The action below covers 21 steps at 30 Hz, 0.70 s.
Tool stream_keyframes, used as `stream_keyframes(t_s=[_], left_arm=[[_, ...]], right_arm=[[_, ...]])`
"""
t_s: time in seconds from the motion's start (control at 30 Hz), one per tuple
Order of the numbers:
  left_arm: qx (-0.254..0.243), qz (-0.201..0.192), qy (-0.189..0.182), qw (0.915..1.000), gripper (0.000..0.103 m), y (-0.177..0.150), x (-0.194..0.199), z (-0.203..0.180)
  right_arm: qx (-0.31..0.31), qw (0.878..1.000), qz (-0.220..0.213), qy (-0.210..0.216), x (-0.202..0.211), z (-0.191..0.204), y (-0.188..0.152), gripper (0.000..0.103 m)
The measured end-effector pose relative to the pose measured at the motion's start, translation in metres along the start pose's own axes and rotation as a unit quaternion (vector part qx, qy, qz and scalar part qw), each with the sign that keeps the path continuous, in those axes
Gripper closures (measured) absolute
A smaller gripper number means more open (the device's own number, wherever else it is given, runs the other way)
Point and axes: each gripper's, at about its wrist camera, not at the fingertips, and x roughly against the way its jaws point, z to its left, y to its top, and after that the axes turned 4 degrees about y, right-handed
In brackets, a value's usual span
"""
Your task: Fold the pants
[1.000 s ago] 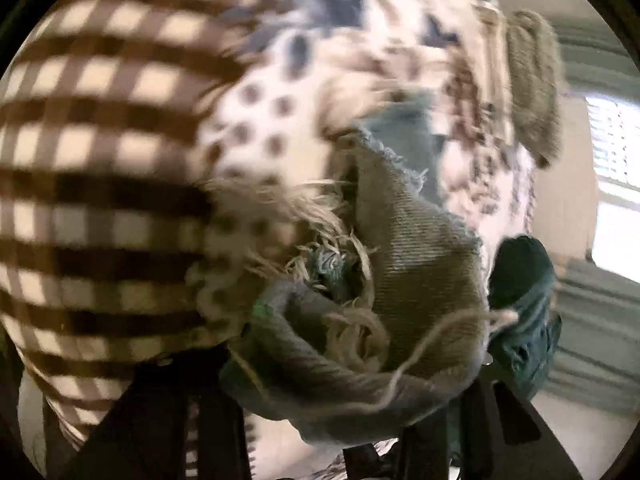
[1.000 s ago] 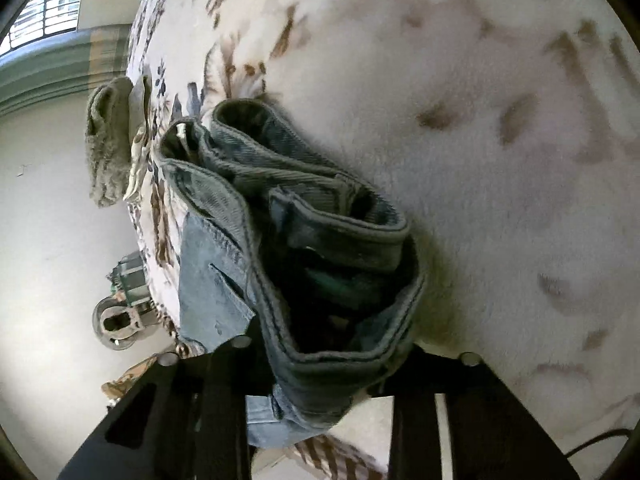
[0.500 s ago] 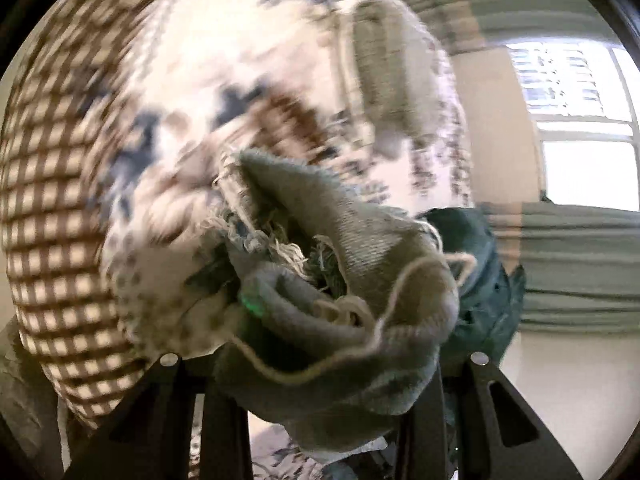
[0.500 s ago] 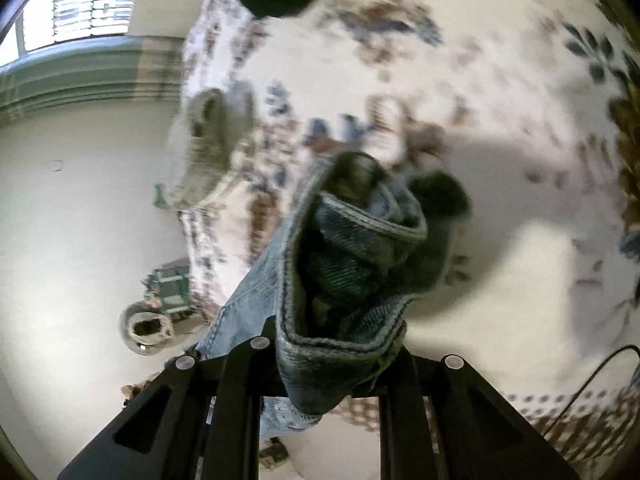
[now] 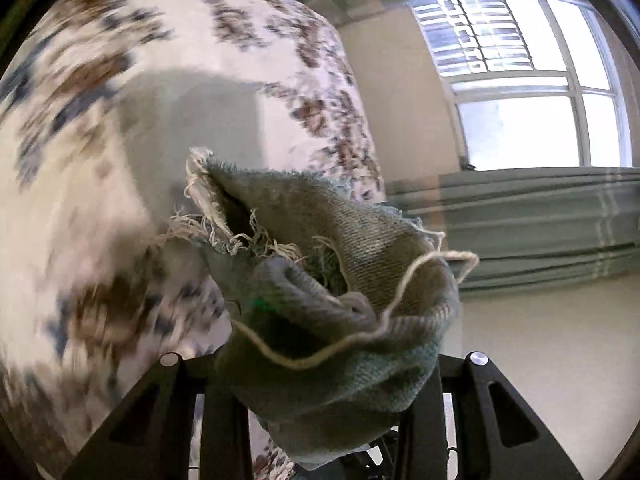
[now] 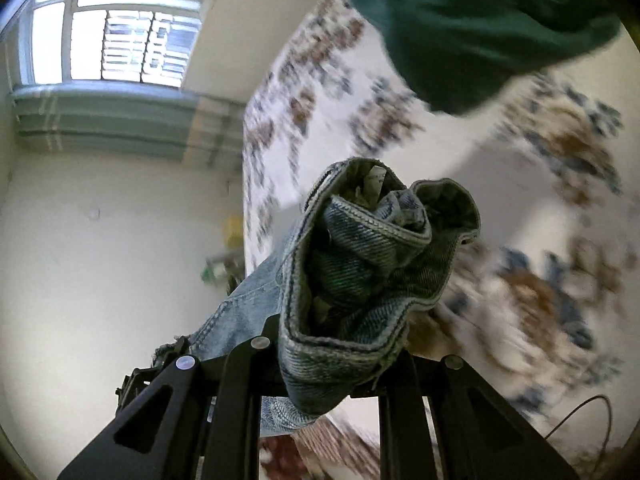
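The pants are faded blue-grey denim. My left gripper [image 5: 324,420] is shut on a bunched, frayed hem end of the pants [image 5: 344,312], with loose threads hanging from it, held above the floral bedspread [image 5: 100,160]. My right gripper [image 6: 332,384] is shut on a bunched waistband end of the pants [image 6: 360,276]; more denim hangs down to its left [image 6: 240,316]. Both ends are lifted off the bed.
A dark green garment [image 6: 472,20] lies on the floral bedspread [image 6: 540,200] at the top right of the right wrist view. A window [image 5: 520,80] and a green-grey panel below it [image 5: 540,220] stand beyond the bed edge. A thin cable [image 6: 580,420] lies at the lower right.
Both grippers have lifted and swung with the denim in them. The checked cloth and the knitted item have left the left view; the window has come in. The views are motion-blurred.
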Motion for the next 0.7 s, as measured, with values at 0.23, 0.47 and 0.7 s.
stream_keyframes(t_s=[0.23, 0.47, 0.7], left_arm=[[-0.081, 0.02, -0.01, 0.9965, 0.073, 0.156, -0.066, -0.016], [-0.049, 0.084, 0.082, 0.9919, 0.074, 0.212, -0.15, 0.109], [-0.04, 0.122, 0.096, 0.987, 0.07, 0.201, -0.153, 0.165]], right_arm=[[0.006, 0.999, -0.036, -0.001, -0.154, 0.043, 0.02, 0.086], [-0.035, 0.998, -0.016, -0.057, -0.256, -0.033, -0.006, 0.086], [-0.049, 0.996, -0.006, -0.074, -0.253, -0.065, -0.026, 0.083]])
